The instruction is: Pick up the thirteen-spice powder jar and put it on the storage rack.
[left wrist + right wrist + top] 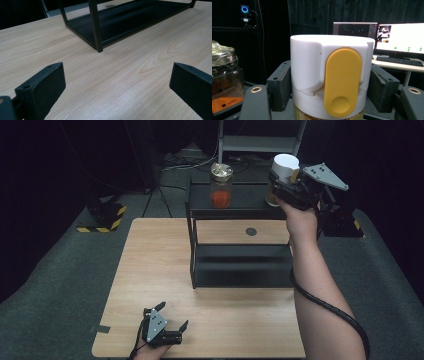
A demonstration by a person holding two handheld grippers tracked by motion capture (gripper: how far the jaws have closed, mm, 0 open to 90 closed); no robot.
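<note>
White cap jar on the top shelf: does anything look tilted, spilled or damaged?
Nothing stands out. The white-capped jar is upright in the right tongs, its yellow flip tab closed. The red-powder jar beside it stands upright on the black shelf; no spill visible.

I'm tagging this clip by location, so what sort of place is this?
Probably a lab or recording studio: black curtains surround a wooden table, computer monitors glow behind, and the right gripper clamps a white-capped jar on a black shelf rack.
</note>
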